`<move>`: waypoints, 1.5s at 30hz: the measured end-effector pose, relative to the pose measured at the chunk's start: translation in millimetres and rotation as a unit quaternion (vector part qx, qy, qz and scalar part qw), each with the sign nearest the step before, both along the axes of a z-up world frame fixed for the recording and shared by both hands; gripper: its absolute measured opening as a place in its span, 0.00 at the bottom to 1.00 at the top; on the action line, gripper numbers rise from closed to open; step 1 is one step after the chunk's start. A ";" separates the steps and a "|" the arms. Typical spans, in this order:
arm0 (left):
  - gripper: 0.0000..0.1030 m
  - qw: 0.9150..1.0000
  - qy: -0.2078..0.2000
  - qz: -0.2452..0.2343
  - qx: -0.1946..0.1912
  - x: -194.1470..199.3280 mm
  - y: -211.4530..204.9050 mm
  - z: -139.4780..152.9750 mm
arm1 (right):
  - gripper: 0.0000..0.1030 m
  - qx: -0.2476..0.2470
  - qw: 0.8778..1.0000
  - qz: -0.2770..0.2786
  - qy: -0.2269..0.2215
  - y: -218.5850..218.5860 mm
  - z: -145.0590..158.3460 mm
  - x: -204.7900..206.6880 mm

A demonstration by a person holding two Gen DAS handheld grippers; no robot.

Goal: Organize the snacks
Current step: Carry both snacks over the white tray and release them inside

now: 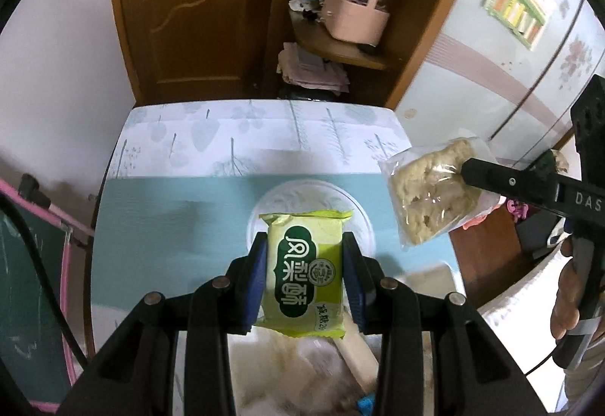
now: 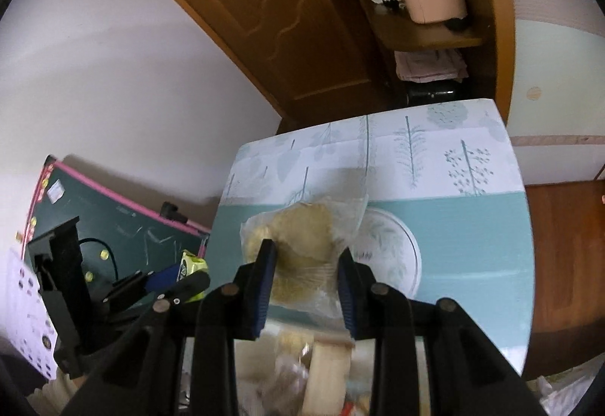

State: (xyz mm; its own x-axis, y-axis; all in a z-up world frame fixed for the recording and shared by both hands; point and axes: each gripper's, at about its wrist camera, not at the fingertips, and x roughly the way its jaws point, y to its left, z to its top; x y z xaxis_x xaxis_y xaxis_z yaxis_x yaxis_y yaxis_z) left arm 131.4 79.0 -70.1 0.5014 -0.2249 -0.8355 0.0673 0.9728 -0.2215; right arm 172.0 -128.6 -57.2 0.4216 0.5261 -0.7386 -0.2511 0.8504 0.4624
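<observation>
- Left gripper [image 1: 305, 266]: blue pads clamped on both long sides of a green snack packet [image 1: 306, 268], held above the table, over the near part of the plate.
- Right gripper [image 2: 305, 278]: closed partway on a clear bag of beige puffed cake [image 2: 302, 249], gripped at the bag's near end. In the left view the same bag [image 1: 435, 193] hangs in the air off the table's right edge, beside the plate, not touching it.
- White plate [image 1: 363, 211] with a faint leaf print sits on the teal band of the table; its visible part looks bare, the rest is hidden behind the green packet.
- Under both grippers, at the near table edge, a blurred pile of wrapped snacks [image 1: 302, 370]; whether a container holds it, I cannot tell.
- Writing: the green packet carries large white Chinese characters on a dark green patch; the right gripper's arm reads "DAS" before the frame cuts it.
- Table [image 1: 159, 196]: teal band near, white leaf-print strip far; open surface left of and behind the plate.
- Beyond the far edge: wooden door [image 1: 196, 11], shelf with a pink basket [image 1: 355, 15]. Chalkboard [image 2: 124, 227] sits off the table's left.
</observation>
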 end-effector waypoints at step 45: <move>0.36 0.998 0.052 0.018 0.037 -119.7 -57.0 -22.6 | 0.30 -0.098 0.994 0.040 0.004 -12.3 -25.6 -168.6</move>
State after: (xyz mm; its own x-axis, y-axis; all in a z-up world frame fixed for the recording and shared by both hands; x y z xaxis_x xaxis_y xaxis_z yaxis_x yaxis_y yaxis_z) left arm 11.8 22.0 -92.8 0.4168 -0.1439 -0.8975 0.0129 0.9882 -0.1524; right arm 3.4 -140.9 -82.8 0.3777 0.4026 -0.8338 -0.3175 0.9022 0.2918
